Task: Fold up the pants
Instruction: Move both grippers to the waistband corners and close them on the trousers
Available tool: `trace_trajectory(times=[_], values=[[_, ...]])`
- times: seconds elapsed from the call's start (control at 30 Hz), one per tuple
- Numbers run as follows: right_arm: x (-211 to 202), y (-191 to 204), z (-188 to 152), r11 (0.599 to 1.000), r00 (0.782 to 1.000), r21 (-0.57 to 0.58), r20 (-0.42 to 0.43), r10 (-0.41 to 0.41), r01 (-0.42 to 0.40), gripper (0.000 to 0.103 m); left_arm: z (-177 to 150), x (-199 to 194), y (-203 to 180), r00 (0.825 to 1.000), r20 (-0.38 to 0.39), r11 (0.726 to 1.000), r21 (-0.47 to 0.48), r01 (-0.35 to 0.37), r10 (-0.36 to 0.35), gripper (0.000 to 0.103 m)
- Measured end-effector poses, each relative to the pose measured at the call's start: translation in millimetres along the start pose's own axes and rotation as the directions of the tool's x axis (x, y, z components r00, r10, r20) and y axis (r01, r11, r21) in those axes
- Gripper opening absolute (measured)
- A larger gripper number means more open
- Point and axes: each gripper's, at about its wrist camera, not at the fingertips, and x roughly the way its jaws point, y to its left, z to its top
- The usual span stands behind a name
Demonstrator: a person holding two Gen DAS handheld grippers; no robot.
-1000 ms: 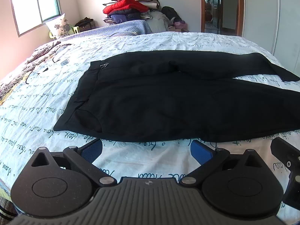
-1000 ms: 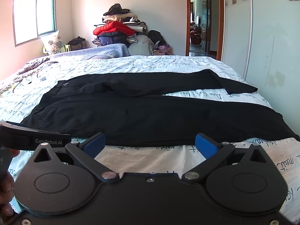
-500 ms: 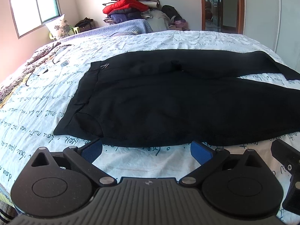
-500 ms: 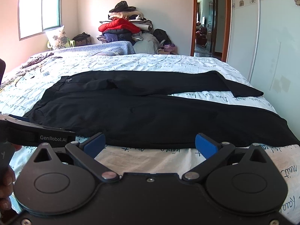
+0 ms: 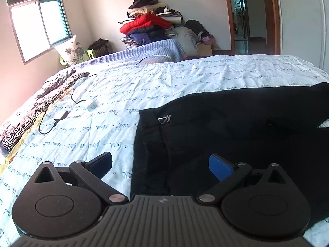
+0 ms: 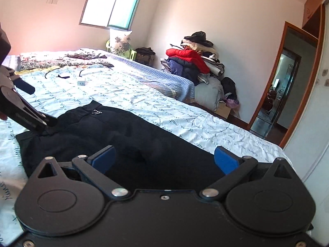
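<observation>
Black pants [image 5: 236, 127] lie flat on the bed, waistband to the left, with a small silver logo [image 5: 165, 119] near the waist. My left gripper [image 5: 160, 165] is open, low over the waistband edge, its left finger over the sheet and its right finger over the pants. My right gripper [image 6: 164, 159] is open and empty, low over the seat area of the pants [image 6: 127, 138]. The left gripper's body [image 6: 22, 111] shows at the left of the right wrist view, by the waistband.
The bed has a white quilt with script print [image 5: 127, 94]. A charger block with black cables [image 5: 90, 105] lies left of the pants. A zebra-print blanket [image 5: 30, 113] is at the far left. A clothes pile [image 5: 152, 28] stands behind the bed; a doorway [image 6: 287, 86] is right.
Both grippers have moved forward and left, from the near edge of the bed to over the waist end of the pants. Both stay open.
</observation>
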Motion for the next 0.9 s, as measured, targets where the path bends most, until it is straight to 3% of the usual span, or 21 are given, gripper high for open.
trace_trajectory(times=[0.13,0.23,0.4,0.47,0.57,0.6,0.7,0.73,0.87,0.9], values=[[57,-5,19,0.986,0.987,-0.036,-0.031,0.159,-0.160,0.103,16,44,18,0.999,0.035,0.993,0.115,0.007,-0.011,0.101],[98,-11,27,0.960,0.962,-0.062,-0.028,0.272,-0.273,0.103,26,80,35,0.985,0.032,0.973,0.168,0.159,-0.167,0.101],[177,-30,42,0.888,0.887,-0.043,-0.083,0.454,-0.458,0.103,43,144,62,0.941,0.031,0.922,0.214,0.323,-0.337,0.100],[213,-36,46,0.869,0.860,-0.012,-0.148,0.488,-0.495,0.103,50,173,72,0.916,0.000,0.895,0.213,0.391,-0.400,0.100],[264,-46,49,0.853,0.820,0.039,-0.257,0.512,-0.520,0.102,60,211,82,0.901,-0.025,0.880,0.204,0.429,-0.434,0.097],[278,-49,49,0.838,0.795,0.057,-0.289,0.534,-0.542,0.101,62,220,85,0.884,-0.025,0.863,0.204,0.462,-0.467,0.097],[312,-57,48,0.813,0.749,0.092,-0.342,0.568,-0.575,0.099,66,244,89,0.837,-0.058,0.814,0.207,0.543,-0.544,0.098],[320,-60,48,0.790,0.716,0.122,-0.355,0.601,-0.601,0.098,68,252,88,0.821,-0.079,0.795,0.211,0.568,-0.566,0.098],[344,-63,48,0.734,0.639,0.164,-0.392,0.662,-0.659,0.098,70,279,87,0.770,-0.154,0.741,0.210,0.637,-0.619,0.098],[348,-61,48,0.732,0.630,0.157,-0.411,0.659,-0.663,0.096,70,284,88,0.759,-0.163,0.733,0.200,0.651,-0.630,0.098]])
